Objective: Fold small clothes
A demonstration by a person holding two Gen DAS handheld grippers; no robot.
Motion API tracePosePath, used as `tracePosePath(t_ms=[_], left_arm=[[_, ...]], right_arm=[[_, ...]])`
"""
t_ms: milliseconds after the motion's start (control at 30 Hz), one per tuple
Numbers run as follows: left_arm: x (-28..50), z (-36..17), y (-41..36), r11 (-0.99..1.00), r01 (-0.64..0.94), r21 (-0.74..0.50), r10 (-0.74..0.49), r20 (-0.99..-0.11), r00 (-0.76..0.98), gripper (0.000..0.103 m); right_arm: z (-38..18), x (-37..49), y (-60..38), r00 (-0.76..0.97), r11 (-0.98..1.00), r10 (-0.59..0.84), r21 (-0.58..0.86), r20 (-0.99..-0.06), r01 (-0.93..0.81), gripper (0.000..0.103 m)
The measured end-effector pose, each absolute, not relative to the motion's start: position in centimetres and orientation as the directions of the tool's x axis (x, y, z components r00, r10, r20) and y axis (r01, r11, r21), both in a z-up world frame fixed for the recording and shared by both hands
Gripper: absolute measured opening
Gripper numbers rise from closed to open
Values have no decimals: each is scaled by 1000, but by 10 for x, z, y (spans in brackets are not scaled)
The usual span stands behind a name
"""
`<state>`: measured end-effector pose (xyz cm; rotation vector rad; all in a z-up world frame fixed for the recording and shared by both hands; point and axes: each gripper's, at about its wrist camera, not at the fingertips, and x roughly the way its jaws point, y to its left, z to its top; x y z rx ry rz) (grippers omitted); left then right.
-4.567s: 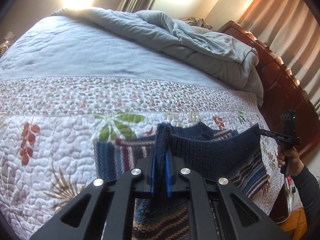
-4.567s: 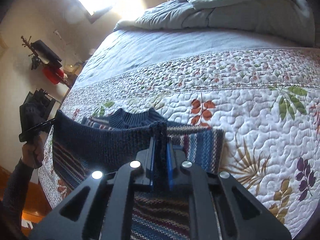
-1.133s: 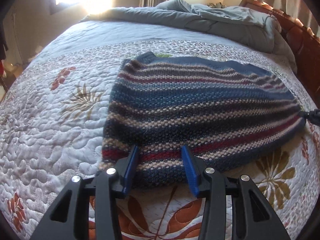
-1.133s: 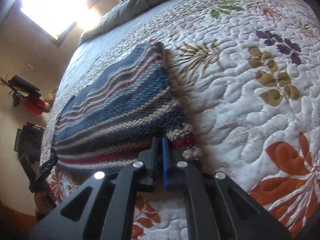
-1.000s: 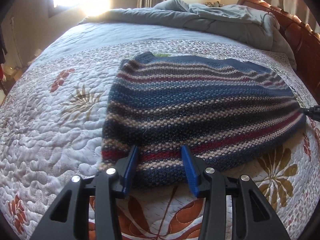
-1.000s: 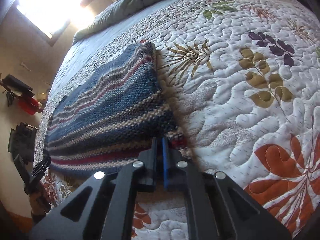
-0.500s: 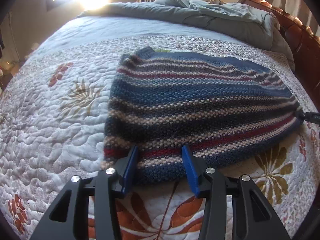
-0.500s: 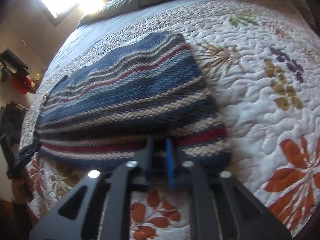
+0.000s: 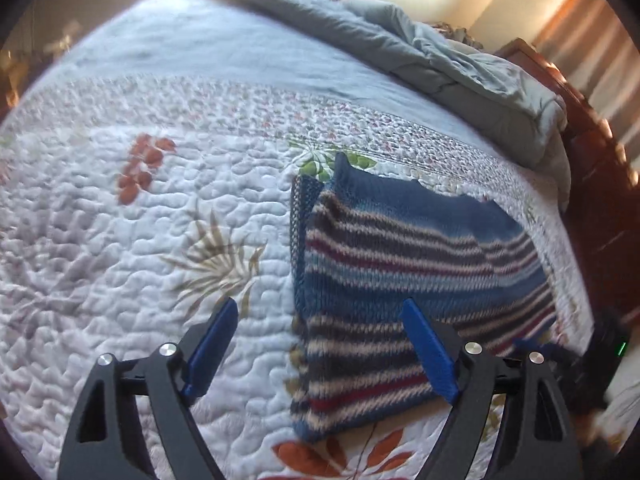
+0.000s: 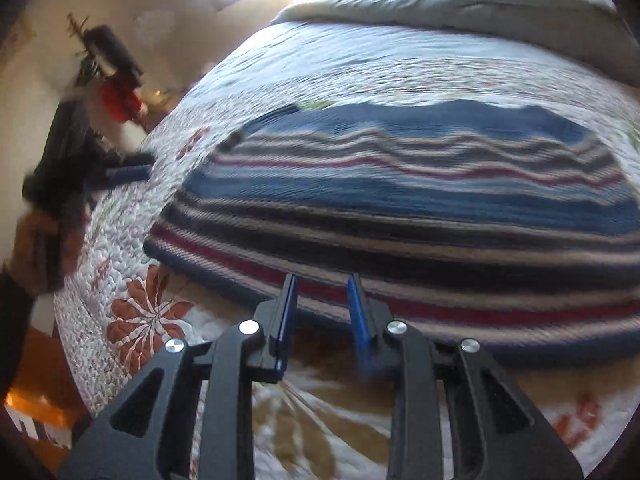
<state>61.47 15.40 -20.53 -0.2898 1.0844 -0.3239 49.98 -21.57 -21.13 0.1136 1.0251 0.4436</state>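
A striped knit sweater [image 9: 400, 264] in blue, navy, cream and red lies folded flat on the quilted bedspread [image 9: 120, 240]. It also fills the right wrist view [image 10: 420, 200]. My left gripper [image 9: 322, 316] is wide open and empty above the sweater's near left edge. My right gripper [image 10: 322, 286] is open and empty at the sweater's near hem, apart from it. The right gripper shows at the lower right of the left wrist view [image 9: 560, 356]. The left gripper shows at the left of the right wrist view [image 10: 120, 168].
A rumpled grey duvet [image 9: 440, 64] lies at the far end of the bed. A wooden bed frame [image 9: 600, 184] runs along the right side. A stand with dark and red items [image 10: 116, 76] is beside the bed.
My right gripper has let go of the sweater's hem and opened. My left gripper has opened wider, lifted and swung left. The sweater lies still on the quilt.
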Motion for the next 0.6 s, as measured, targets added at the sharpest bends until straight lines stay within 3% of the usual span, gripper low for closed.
tracePosePath(t_ms=[200,367,467,500,533,600], left_arm=[[667,-229,155,872,79,-484,-479,-807,345,85],[700,-246,158,848,59,-526,-516,-795,319,85],[710,-253,154,843,63,-535,-526,-793,308,85],[712,-256,151,839,66,-541,-534,-792,297,85],[713,-259,149,838,68,-541,-536,-794,287,85],[719,-263,146,830,72,-553,-550,-792,265,85]], right_arm=[[-241,514,-177,397,912,365,238,-842,-334,37],[-206,524,-181,485,900,412,262,-772,-349,37],[-216,546,-180,464,883,459,329,-758,-335,37],[-223,554,-176,449,870,484,357,-751,-341,39],[-229,556,-172,439,864,491,360,-752,-351,49],[-233,560,-161,436,864,487,345,-757,-366,54]])
